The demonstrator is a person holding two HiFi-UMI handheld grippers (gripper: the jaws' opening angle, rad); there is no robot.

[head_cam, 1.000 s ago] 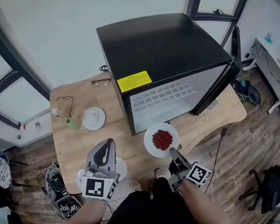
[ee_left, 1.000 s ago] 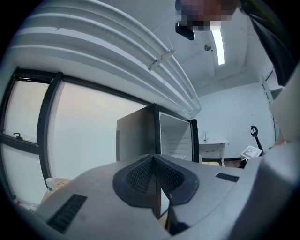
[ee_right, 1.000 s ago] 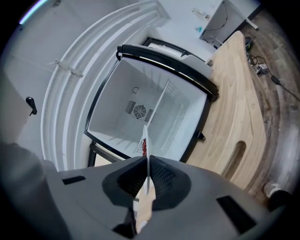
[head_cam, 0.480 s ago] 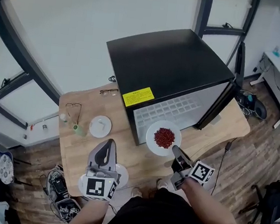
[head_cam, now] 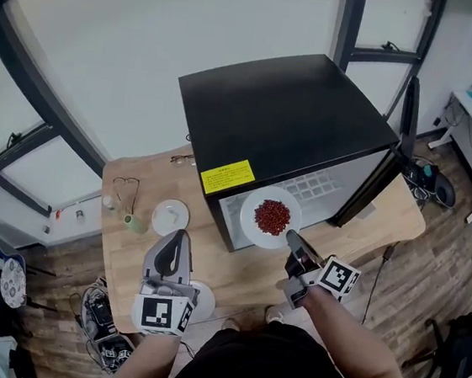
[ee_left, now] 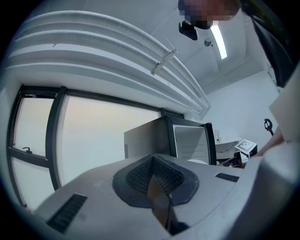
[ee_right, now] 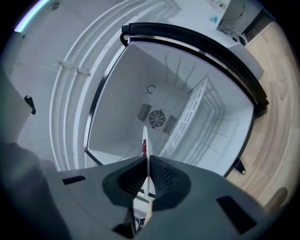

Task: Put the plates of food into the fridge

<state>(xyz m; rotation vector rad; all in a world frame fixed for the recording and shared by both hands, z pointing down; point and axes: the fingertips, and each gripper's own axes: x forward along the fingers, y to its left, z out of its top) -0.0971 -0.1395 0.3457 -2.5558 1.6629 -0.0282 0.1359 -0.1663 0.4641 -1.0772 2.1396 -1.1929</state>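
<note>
A black mini fridge [head_cam: 287, 113] stands on the wooden table [head_cam: 243, 271] with its door swung open to the right. My right gripper [head_cam: 288, 235] is shut on the near rim of a white plate of red food [head_cam: 271, 217], held at the fridge's mouth. In the right gripper view that plate [ee_right: 146, 152] shows edge-on between the pads, with the white fridge interior [ee_right: 187, 93] straight ahead. My left gripper [head_cam: 179, 238] hovers shut and empty over the table's front, above a second white plate [head_cam: 203, 295]. A third white plate [head_cam: 170, 216] lies left of the fridge.
A green bottle [head_cam: 135, 222] and a pair of glasses [head_cam: 126, 187] sit near the table's left edge; more glasses [head_cam: 182, 159] lie by the fridge's back corner. The open door [head_cam: 387, 159] flanks the opening on the right. A fan vent [ee_right: 157, 118] marks the fridge's back wall.
My right gripper has carried the plate of red food up and forward, from over the table to the fridge opening. The left gripper has stayed roughly where it was.
</note>
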